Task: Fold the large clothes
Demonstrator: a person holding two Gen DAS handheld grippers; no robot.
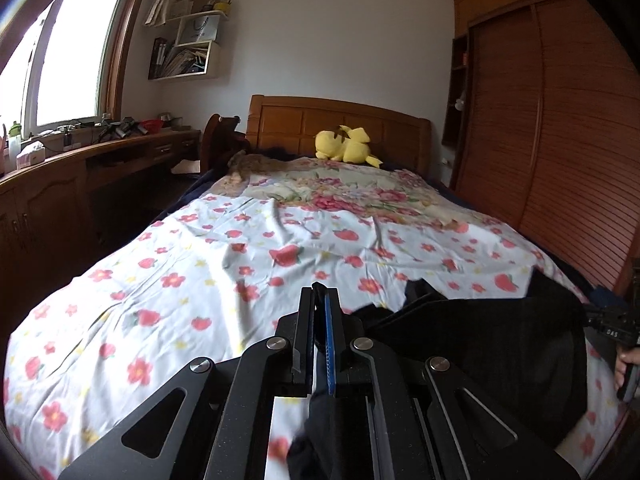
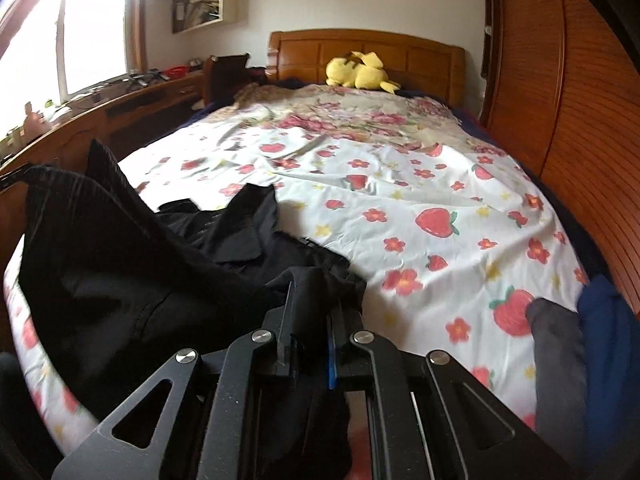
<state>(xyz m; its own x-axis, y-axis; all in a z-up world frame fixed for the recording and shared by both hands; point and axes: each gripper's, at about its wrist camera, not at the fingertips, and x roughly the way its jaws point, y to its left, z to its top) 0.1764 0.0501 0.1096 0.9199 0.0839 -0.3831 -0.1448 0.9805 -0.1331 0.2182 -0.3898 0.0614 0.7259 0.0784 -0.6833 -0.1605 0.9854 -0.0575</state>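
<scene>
**Two tongs hold one black garment at the foot of the bed**

One black garment [image 2: 120, 248] lies at the foot edge of the bed [image 1: 120, 280], partly lifted and partly resting on the sheet. The left tongs [image 1: 320, 312] are nearly closed, with a strip of the black cloth pinched between the two fingers. The right tongs [image 2: 316, 304] are also narrow and grip a bunch of the same garment, which covers their tips. In the left wrist view the right tongs [image 1: 612, 324] appear at the right edge, with the cloth stretched between the two tools.

The bed carries one white sheet with red flowers and strawberries [image 2: 420, 208], and toward the head one second cover with a pink floral print [image 1: 340, 192]. One yellow plush toy [image 1: 346, 145] rests against the wooden headboard [image 1: 280, 120]. At the right foot corner of the bed lie two more pieces of clothing, one grey [image 2: 556, 344] and one blue [image 2: 608, 320], touching each other. One window [image 1: 76, 52] stands on the left wall.
</scene>
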